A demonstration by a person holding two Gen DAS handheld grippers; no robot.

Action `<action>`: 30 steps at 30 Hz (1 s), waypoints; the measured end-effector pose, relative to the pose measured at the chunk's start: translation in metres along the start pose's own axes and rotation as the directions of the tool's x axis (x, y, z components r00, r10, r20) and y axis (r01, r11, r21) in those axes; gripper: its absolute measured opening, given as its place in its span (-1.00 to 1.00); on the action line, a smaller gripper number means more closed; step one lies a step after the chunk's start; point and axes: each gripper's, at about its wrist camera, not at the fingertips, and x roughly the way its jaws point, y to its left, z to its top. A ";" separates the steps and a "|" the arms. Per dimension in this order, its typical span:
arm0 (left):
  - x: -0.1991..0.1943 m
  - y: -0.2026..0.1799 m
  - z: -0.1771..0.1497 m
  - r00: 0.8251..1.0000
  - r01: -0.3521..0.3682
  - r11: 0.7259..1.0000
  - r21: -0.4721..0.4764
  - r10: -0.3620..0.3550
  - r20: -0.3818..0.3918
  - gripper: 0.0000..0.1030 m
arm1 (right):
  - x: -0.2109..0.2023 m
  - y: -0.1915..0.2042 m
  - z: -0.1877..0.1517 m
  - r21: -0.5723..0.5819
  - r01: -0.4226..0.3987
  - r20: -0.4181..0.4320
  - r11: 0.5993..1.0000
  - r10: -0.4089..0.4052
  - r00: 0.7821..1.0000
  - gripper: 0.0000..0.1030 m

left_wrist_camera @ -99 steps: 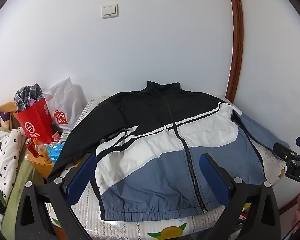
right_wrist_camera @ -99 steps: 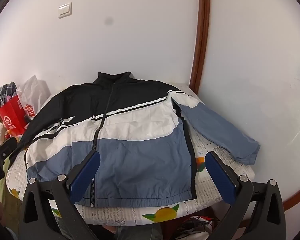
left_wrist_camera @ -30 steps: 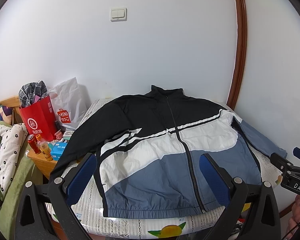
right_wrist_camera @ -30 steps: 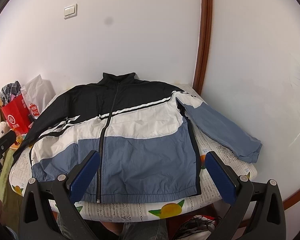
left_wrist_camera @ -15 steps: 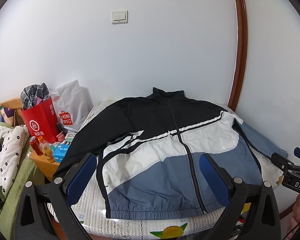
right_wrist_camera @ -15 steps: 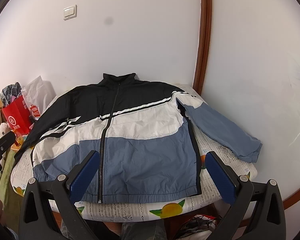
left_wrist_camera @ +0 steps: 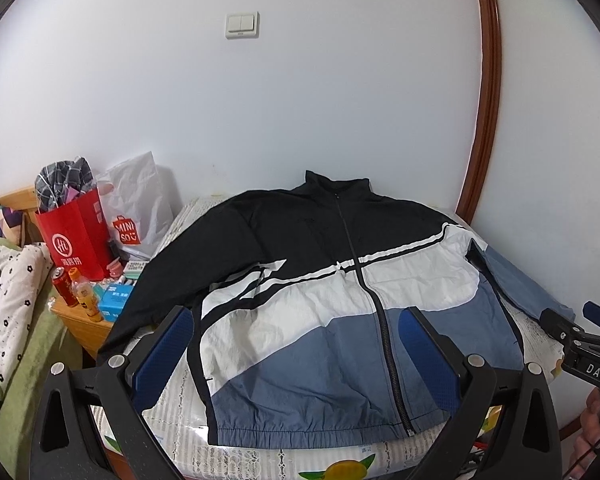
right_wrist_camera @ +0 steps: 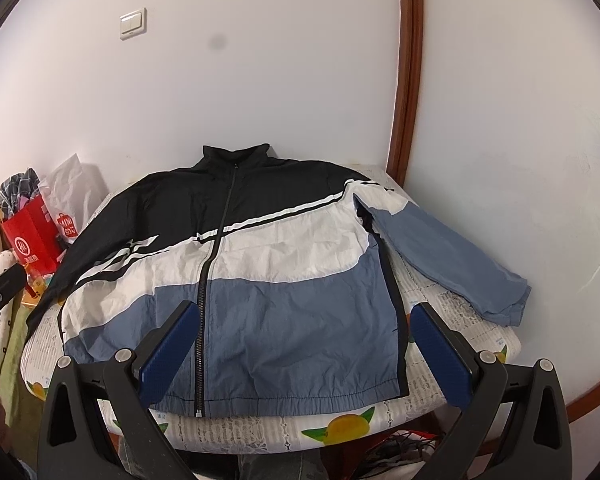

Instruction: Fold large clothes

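Observation:
A zipped jacket (left_wrist_camera: 332,300) (right_wrist_camera: 252,264), black at the top, white across the middle and blue at the hem, lies spread flat, front up, on a small round table (right_wrist_camera: 440,404). Its blue right sleeve (right_wrist_camera: 452,256) stretches toward the table's right edge. The black left sleeve (left_wrist_camera: 140,312) hangs off the left edge. My left gripper (left_wrist_camera: 296,320) hovers open before the hem, left of the zip. My right gripper (right_wrist_camera: 304,316) is open too, in front of the hem's right half. Neither touches the cloth.
The table wears a white cover printed with fruit (right_wrist_camera: 344,426). Left of it stands a wooden nightstand (left_wrist_camera: 88,324) with a red paper bag (left_wrist_camera: 76,240), a white shopping bag (left_wrist_camera: 140,204), bottles and boxes. A bed with patterned bedding (left_wrist_camera: 4,288) lies further left. White walls and a brown door frame (right_wrist_camera: 408,80) close the back.
Both grippers have drawn back and slightly up, so the jacket sits a little lower and smaller in view. The jacket itself has not moved and both stay open.

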 end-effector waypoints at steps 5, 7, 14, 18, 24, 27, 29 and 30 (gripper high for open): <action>0.011 0.013 -0.001 1.000 -0.009 1.000 -0.021 0.008 -0.025 1.00 | 0.013 0.000 0.001 0.009 0.001 -0.004 1.000 -0.001 1.000 0.99; 0.018 0.020 -0.001 0.999 -0.025 0.999 -0.026 0.024 -0.038 1.00 | 0.017 0.001 0.001 0.001 0.012 0.003 1.000 -0.012 1.000 0.99; 0.044 0.053 -0.009 0.992 -0.074 0.993 -0.091 0.064 -0.112 1.00 | 0.047 0.006 0.003 -0.018 -0.010 -0.061 1.000 0.009 0.998 0.99; 0.064 0.076 -0.014 0.982 -0.105 0.988 -0.118 0.084 -0.166 0.99 | 0.071 0.010 0.005 -0.011 -0.026 -0.104 1.000 0.025 0.994 0.93; 0.102 0.120 -0.023 0.960 -0.170 0.974 -0.149 0.130 -0.249 0.85 | 0.102 0.021 0.013 -0.025 -0.044 -0.119 0.999 0.041 0.992 0.82; 0.118 0.139 -0.024 0.951 -0.191 0.967 -0.168 0.140 -0.276 0.82 | 0.120 0.027 0.019 -0.014 -0.054 -0.133 0.998 0.052 0.990 0.82; 0.129 0.148 -0.026 0.945 -0.209 0.964 -0.166 0.156 -0.289 0.81 | 0.132 0.031 0.022 -0.011 -0.054 -0.146 0.998 0.052 0.988 0.82; 0.135 0.154 -0.028 0.940 -0.222 0.962 -0.159 0.168 -0.297 0.80 | 0.139 0.034 0.023 -0.013 -0.051 -0.151 0.999 0.049 0.987 0.82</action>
